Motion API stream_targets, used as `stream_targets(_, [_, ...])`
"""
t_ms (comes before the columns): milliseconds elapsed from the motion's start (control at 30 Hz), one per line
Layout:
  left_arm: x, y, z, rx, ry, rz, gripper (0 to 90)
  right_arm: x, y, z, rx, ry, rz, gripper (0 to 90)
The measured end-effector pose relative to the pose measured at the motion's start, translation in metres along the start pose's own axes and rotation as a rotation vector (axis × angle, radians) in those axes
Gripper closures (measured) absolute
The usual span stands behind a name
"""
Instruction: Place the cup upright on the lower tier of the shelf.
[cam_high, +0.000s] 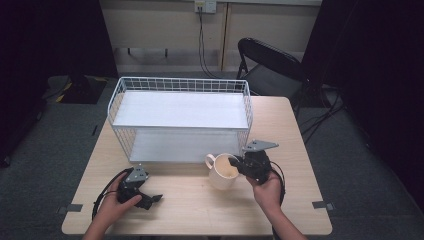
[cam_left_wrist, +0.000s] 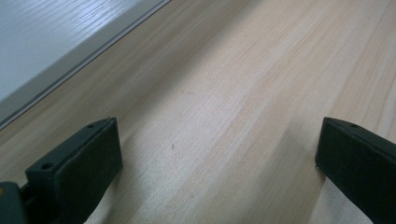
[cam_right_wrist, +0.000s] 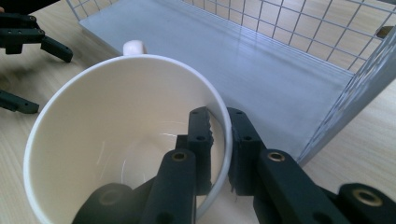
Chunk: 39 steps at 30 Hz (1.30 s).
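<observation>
Right gripper view: claw (cam_right_wrist: 219, 154) pinching mug rim (cam_right_wrist: 227, 140).

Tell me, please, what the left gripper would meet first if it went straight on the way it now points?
Probably the table: the left gripper, jaws open, points down at bare wood; the shelf board lies off to one side.

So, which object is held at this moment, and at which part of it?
The right hand-held gripper holds the white mug by its rim, one jaw inside the wall and one outside. The left hand-held gripper is open over the table and holds nothing.
</observation>
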<state>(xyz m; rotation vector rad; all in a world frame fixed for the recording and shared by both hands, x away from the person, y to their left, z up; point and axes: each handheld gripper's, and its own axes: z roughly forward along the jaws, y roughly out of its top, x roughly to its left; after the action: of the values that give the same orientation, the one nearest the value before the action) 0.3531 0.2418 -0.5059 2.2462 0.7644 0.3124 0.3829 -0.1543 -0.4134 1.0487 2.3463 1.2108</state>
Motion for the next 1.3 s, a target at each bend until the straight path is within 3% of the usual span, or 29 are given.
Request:
stream_targets(800, [0.0, 0.0, 0.0, 0.0, 0.0, 0.0, 0.0, 0.009, 0.009, 0.021, -0.021, -0.077, 0.011, 81.8])
stream_targets(1300, [0.0, 0.0, 0.0, 0.0, 0.0, 0.0, 0.0, 0.012, 0.02, 0.032, -0.02, -0.098, 0.009, 81.8])
